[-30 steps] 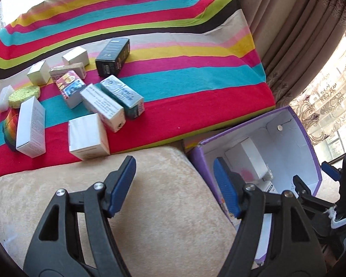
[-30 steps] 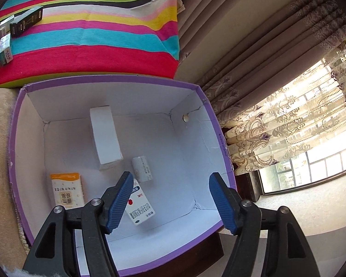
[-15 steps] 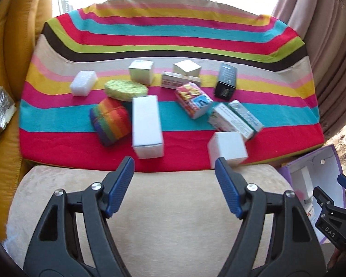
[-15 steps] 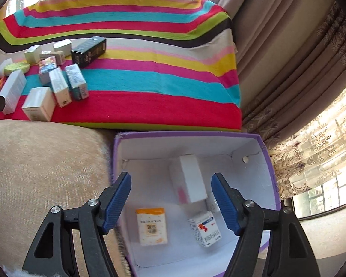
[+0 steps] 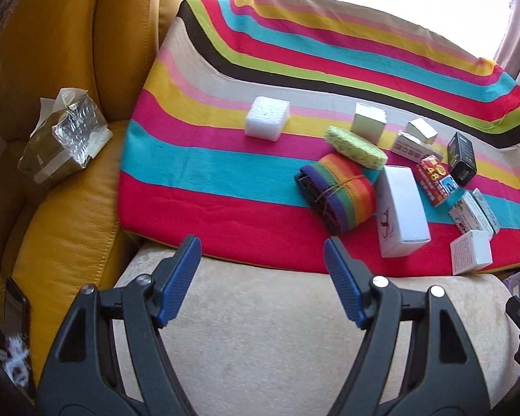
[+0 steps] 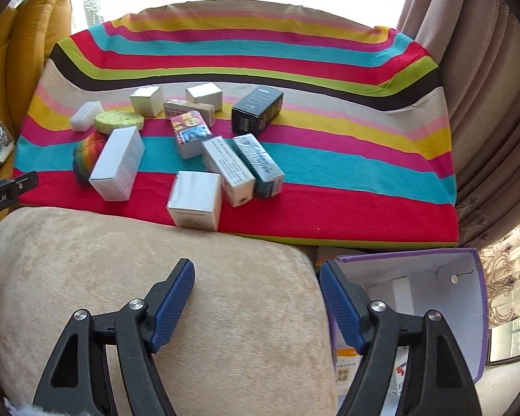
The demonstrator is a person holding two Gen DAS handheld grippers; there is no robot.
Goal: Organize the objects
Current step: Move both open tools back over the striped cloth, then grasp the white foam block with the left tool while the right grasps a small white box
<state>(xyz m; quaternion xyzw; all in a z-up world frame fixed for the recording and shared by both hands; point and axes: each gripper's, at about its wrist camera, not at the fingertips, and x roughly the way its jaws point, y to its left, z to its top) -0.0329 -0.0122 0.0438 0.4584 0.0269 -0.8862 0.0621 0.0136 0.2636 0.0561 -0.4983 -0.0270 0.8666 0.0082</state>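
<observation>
Inside, purple box [image 6: 464, 270] holds small cartons [image 6: 397, 291].

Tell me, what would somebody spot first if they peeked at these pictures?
Probably the bright striped blanket spread across the middle, with a jumble of little boxes on it, like the black box at the back and the tall white box on the left. Next, the purple bin down at the right, below the blanket's edge, with a few packets inside.

The left gripper [image 5: 262, 270] hangs empty, jaws apart, over a beige cushion [image 5: 277, 339] beside the box-strewn striped cloth [image 5: 225, 159].
</observation>
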